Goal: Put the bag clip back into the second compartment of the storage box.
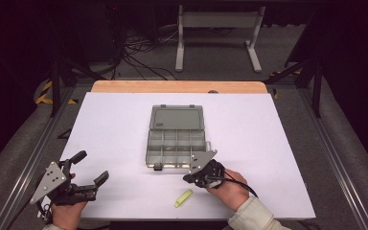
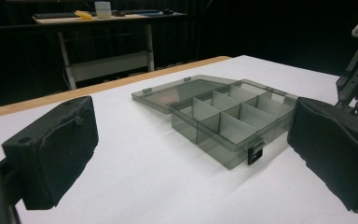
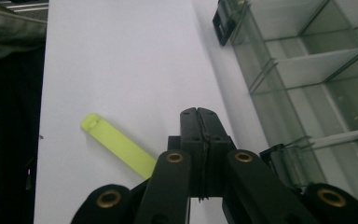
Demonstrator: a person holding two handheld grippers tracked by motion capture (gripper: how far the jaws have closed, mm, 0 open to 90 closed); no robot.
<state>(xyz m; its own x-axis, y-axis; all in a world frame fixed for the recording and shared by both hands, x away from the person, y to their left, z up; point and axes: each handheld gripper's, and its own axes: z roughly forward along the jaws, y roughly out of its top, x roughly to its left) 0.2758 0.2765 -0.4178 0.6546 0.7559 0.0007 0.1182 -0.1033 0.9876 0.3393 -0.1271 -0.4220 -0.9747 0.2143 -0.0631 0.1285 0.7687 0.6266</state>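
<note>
Nearest, at the tabletop's (image 1: pixel 115 120) front edge: left gripper (image 1: pixel 88 173), fingers (image 2: pixel 51 151) wide apart, nothing between them. Right gripper (image 1: pixel 188 178), fingers pressed together on nothing, tip low beside the box's front right corner. Yellow-green strip (image 1: pixel 183 198) flat just left of that hand. Grey compartment box (image 1: pixel 176 141), lid open, centre.
</note>
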